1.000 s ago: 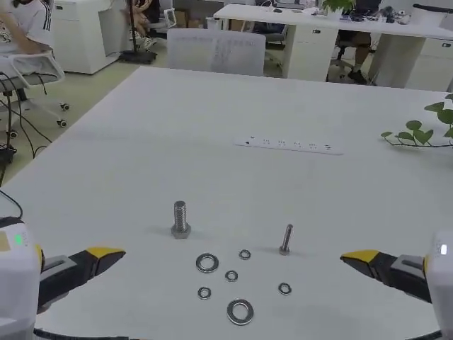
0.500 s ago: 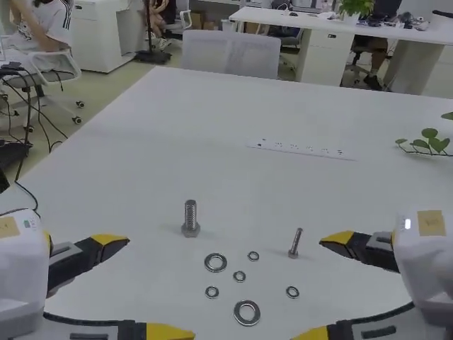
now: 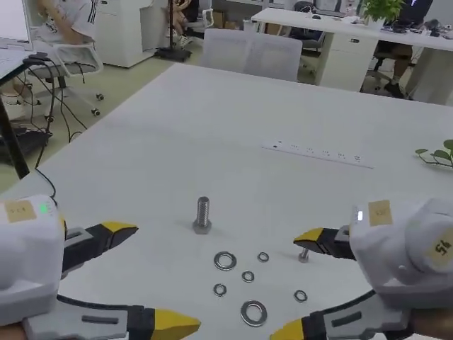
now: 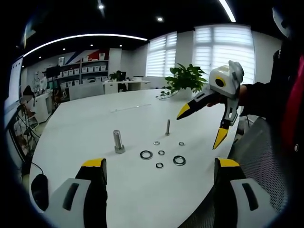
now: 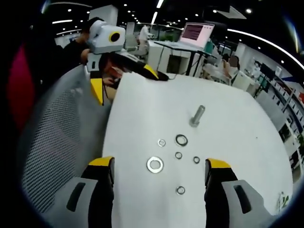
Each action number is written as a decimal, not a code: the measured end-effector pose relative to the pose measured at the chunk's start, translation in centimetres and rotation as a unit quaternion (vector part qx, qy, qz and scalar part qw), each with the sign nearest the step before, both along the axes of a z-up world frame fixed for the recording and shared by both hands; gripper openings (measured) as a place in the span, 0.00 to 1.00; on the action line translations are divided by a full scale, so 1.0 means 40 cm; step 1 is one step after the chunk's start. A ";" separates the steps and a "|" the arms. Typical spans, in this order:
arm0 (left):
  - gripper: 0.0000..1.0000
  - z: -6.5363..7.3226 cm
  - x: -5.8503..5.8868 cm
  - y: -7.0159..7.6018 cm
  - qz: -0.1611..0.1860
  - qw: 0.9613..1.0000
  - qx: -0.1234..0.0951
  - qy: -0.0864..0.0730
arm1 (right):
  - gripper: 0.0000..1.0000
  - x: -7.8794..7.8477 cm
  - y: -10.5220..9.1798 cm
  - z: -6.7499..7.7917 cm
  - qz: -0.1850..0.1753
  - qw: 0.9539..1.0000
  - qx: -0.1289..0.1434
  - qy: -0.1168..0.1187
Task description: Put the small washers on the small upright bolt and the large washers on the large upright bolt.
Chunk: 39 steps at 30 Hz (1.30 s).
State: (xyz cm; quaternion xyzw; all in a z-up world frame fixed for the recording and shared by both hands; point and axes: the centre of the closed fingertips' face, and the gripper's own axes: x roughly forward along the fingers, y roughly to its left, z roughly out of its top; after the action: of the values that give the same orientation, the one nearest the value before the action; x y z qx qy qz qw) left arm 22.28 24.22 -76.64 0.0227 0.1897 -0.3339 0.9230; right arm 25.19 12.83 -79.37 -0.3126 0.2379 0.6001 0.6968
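Observation:
The large upright bolt [image 3: 202,215] [image 4: 118,141] [image 5: 197,115] stands left of the small upright bolt [image 3: 304,255] [image 4: 167,127]. In front of them two large washers [image 3: 225,261] [image 3: 254,312] lie flat on the white table [image 3: 212,127], with several small washers [image 3: 248,276] between them. My left gripper [image 3: 152,276] [image 4: 160,164] hovers open at the near left, empty. My right gripper [image 3: 297,283] [image 5: 158,163] is open and empty, its upper tip just above the small bolt, partly hiding it. From the right gripper view the large washers [image 5: 155,164] [image 5: 181,140] lie between its jaws.
A white power strip [image 3: 316,152] lies farther back on the table. Plant leaves [image 3: 442,154] reach in at the right edge. Chairs [image 3: 248,53] stand at the far edge, with desks and a seated person [image 3: 60,18] beyond.
My right gripper has moved left, so its upper tip now reaches the small bolt. The head camera has shifted, and both grippers' lower jaws have come into view.

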 end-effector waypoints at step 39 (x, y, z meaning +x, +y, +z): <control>0.92 -0.004 0.004 0.013 0.009 1.000 0.015 -0.014 | 0.38 -0.012 0.051 -0.173 0.125 0.971 -0.198 0.053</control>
State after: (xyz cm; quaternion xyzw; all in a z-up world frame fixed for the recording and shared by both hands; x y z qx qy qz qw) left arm 22.42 24.73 -76.79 0.0396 0.1817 -0.3223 0.9282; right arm 24.71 14.89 -86.28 -0.4393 0.3471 0.6395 0.5268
